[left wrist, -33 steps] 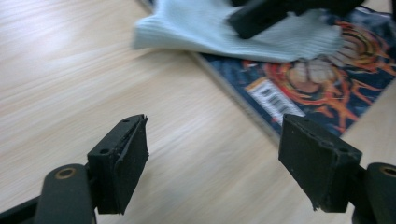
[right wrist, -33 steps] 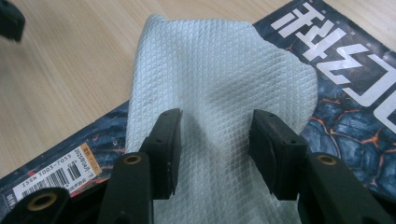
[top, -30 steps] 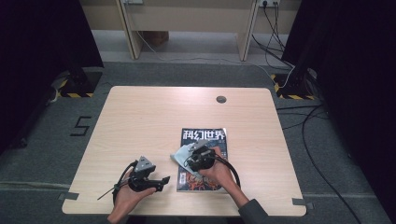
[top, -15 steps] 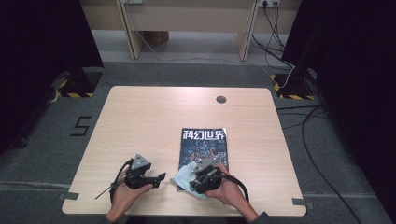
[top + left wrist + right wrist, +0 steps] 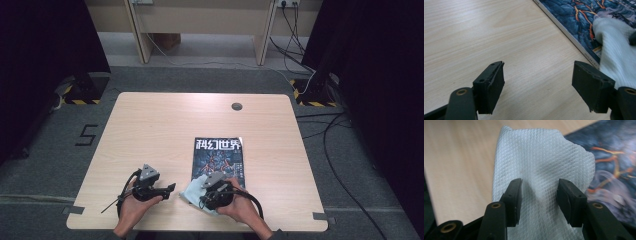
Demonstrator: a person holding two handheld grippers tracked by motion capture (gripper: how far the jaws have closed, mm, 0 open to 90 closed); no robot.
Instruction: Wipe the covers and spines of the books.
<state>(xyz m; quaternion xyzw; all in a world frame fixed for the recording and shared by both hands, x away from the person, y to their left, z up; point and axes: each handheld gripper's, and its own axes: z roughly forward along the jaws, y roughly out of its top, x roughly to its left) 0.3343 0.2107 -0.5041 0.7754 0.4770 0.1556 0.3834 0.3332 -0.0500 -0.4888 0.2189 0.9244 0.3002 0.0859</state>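
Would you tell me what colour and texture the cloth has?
The cloth is pale blue-white with a fine diamond weave, clearest in the right gripper view.

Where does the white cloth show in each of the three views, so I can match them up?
High view: the white cloth lies near the table's near edge, under the right gripper, over the magazine's lower left corner.
Left gripper view: at the right edge, draped over the magazine.
Right gripper view: centre, bunched between that gripper's jaws.
Shared landmark: the magazine's dark blue cover with orange lines.
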